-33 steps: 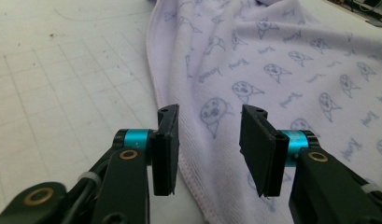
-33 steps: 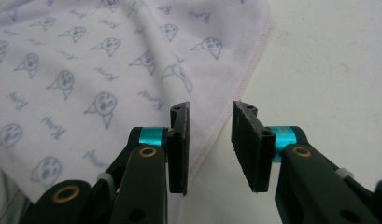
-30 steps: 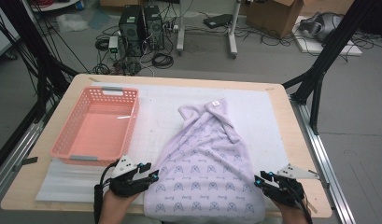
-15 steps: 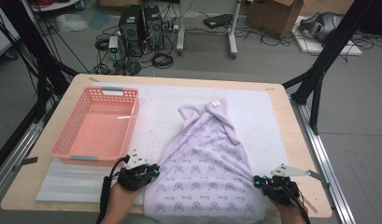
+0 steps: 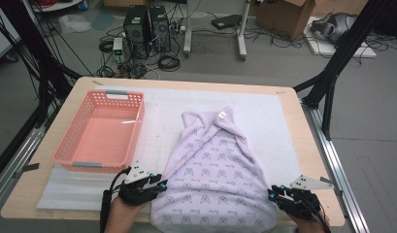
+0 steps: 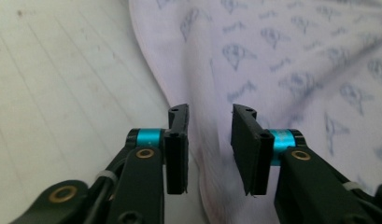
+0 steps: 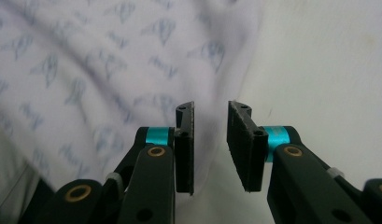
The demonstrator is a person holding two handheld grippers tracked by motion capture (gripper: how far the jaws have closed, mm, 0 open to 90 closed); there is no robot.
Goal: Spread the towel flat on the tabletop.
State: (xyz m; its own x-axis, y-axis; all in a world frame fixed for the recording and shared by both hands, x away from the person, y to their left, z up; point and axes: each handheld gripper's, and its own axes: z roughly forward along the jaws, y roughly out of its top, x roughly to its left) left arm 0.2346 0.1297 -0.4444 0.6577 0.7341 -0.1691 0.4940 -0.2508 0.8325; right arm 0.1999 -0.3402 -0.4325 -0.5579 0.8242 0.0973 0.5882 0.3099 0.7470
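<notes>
A lilac garment (image 5: 215,165) with a small dark print lies flat on the white mat, its neck label at the far end. My left gripper (image 5: 162,185) sits at its near left corner and my right gripper (image 5: 272,193) at its near right corner. In the left gripper view the jaws (image 6: 209,116) stand apart, having just been opening; the garment's (image 6: 282,60) hem edge runs through the gap with the pads off it. In the right gripper view the gripper (image 7: 211,109) has also just been opening, and the garment's (image 7: 109,60) edge lies under the gap, untouched.
An empty pink plastic basket (image 5: 70,145) stands on the left of the white mat (image 5: 157,111). The wooden table (image 5: 305,141) ends close behind both hands. Black frame posts rise at either side, with computers and cables on the floor beyond.
Both hands stay at the garment's near corners. Half a second ago the grippers looked pinched narrower; now their jaws stand apart. The garment has not shifted.
</notes>
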